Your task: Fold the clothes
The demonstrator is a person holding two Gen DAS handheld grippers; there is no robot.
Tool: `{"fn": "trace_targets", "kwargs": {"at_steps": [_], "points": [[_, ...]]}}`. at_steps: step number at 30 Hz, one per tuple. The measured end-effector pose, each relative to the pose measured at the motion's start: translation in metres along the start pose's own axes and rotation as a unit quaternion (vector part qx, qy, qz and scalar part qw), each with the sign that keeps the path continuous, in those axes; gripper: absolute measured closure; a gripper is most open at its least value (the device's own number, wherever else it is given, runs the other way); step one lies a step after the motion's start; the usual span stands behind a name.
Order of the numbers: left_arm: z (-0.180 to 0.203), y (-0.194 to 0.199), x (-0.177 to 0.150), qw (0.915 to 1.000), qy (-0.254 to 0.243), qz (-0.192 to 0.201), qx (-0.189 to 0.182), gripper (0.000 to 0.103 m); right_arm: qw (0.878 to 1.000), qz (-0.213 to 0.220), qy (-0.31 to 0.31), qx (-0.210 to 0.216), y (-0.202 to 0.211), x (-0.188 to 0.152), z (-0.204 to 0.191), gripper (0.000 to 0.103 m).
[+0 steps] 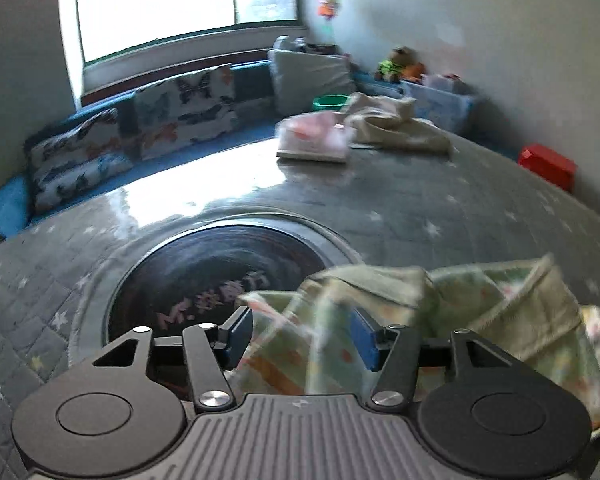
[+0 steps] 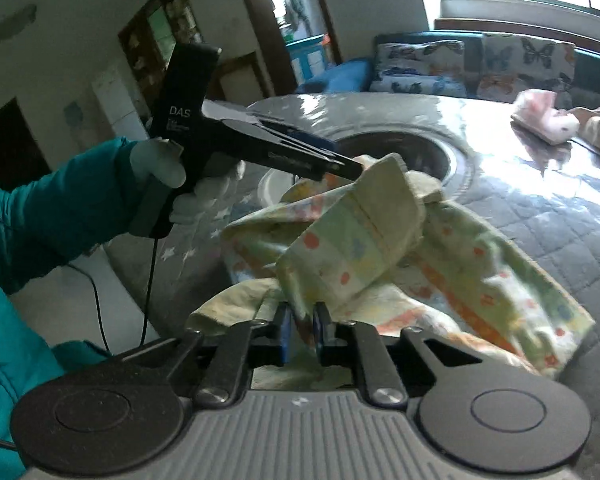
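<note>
A pale green patterned garment (image 2: 384, 240) with orange and blue dots hangs crumpled above the grey quilted table (image 2: 560, 208). My right gripper (image 2: 302, 332) is shut on a fold of it near its lower edge. My left gripper (image 1: 302, 334) stands open with the garment (image 1: 480, 304) lying between and to the right of its blue pads (image 1: 364, 338). In the right wrist view the left gripper (image 2: 350, 168) reaches the garment's upper cuff from the left, held by a gloved hand in a teal sleeve.
A round dark inset (image 1: 220, 276) sits in the table centre. A folded pink garment (image 1: 314, 136) and a beige crumpled one (image 1: 396, 126) lie at the far side. Butterfly cushions (image 1: 140, 132) line a blue bench under the window. A red box (image 1: 548, 166) is at right.
</note>
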State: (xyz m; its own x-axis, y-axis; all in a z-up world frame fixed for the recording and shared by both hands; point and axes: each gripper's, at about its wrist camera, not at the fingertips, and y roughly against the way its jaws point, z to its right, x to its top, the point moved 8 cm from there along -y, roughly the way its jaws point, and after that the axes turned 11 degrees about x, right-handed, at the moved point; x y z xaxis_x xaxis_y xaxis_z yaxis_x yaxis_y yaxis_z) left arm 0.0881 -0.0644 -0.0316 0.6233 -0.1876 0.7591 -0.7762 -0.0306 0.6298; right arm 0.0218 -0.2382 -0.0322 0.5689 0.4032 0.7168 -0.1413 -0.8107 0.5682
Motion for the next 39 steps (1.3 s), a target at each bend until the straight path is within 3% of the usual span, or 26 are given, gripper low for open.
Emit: {"fn": "trace_targets", "kwargs": {"at_steps": [2,7,11,15,19,23,26,33,39], "points": [[-0.01,-0.007,0.006,0.9998,0.017,-0.01,0.007,0.045,0.999,0.028,-0.016,-0.011,0.014,0.009,0.01,0.079],[-0.031,-0.033,0.017,0.997,0.061,-0.048,0.01,0.045,0.993,0.083,-0.053,-0.062,0.046,0.027,0.051,0.068],[-0.038,-0.053,0.018,0.9937,0.083,-0.076,0.005,0.041,0.984,0.107,-0.102,-0.098,0.057,0.031,0.1,0.061],[-0.04,-0.07,0.017,0.99,0.102,-0.097,-0.006,0.037,0.974,0.124,-0.141,-0.128,0.064,0.024,0.141,0.06],[-0.033,-0.081,0.013,0.9887,0.096,-0.113,-0.016,0.037,0.969,0.104,-0.165,-0.149,0.054,0.011,0.173,0.056],[-0.028,-0.085,0.009,0.9878,0.09,-0.124,-0.027,0.039,0.97,0.091,-0.175,-0.139,0.043,0.0,0.184,0.051],[-0.025,-0.088,0.008,0.9871,0.089,-0.128,-0.037,0.047,0.972,0.081,-0.17,-0.137,0.035,-0.002,0.187,0.045],[-0.021,-0.09,0.01,0.9877,0.083,-0.123,-0.05,0.069,0.979,0.06,-0.143,-0.131,0.02,0.002,0.179,0.044],[-0.024,-0.092,0.014,0.9868,0.091,-0.123,-0.051,0.067,0.99,0.034,-0.088,-0.104,-0.003,0.025,0.163,0.044]]}}
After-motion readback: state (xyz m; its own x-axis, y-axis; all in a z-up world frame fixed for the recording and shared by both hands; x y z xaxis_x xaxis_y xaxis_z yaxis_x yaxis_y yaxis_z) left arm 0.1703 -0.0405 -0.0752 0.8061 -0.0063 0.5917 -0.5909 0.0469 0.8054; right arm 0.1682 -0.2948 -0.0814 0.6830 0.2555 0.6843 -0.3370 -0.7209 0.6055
